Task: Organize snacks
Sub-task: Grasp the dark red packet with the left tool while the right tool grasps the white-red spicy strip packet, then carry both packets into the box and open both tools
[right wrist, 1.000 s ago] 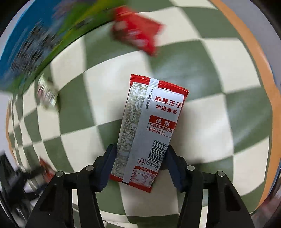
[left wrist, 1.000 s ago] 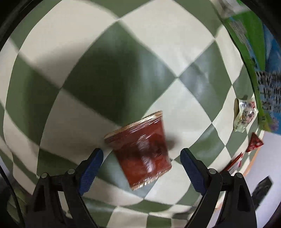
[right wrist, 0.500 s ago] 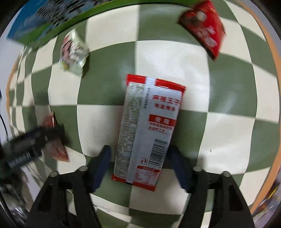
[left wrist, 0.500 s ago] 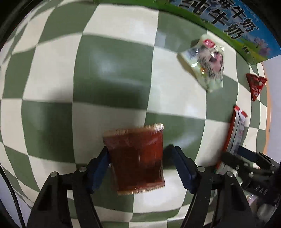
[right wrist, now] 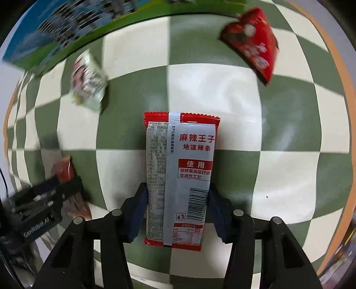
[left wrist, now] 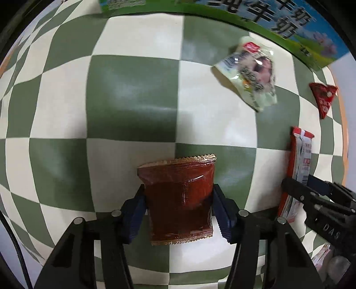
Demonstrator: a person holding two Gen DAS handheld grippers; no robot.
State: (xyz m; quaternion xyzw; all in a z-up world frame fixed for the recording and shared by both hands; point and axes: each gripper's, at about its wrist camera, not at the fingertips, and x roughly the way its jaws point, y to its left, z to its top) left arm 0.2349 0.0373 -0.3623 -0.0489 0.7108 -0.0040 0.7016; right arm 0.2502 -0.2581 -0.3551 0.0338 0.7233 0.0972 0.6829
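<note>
Above the green-and-white checked bench [left wrist: 133, 106], the left gripper [left wrist: 179, 210] has its fingers clamped on a glossy dark-red snack packet [left wrist: 179, 195]; the right gripper [right wrist: 176, 213] likewise grips a red-and-grey spicy-strip pack [right wrist: 181, 175] with barcode showing.

A green-and-cream checkered tablecloth [left wrist: 133, 100] covers the table, whose orange edge [right wrist: 340, 66] shows at the right of the right wrist view. On the cloth lie a pale snack packet [left wrist: 251, 73] in the upper right of the left wrist view, a red triangular packet [left wrist: 323, 97] near its right border, and a green-and-blue carton [left wrist: 267, 20] along the top
</note>
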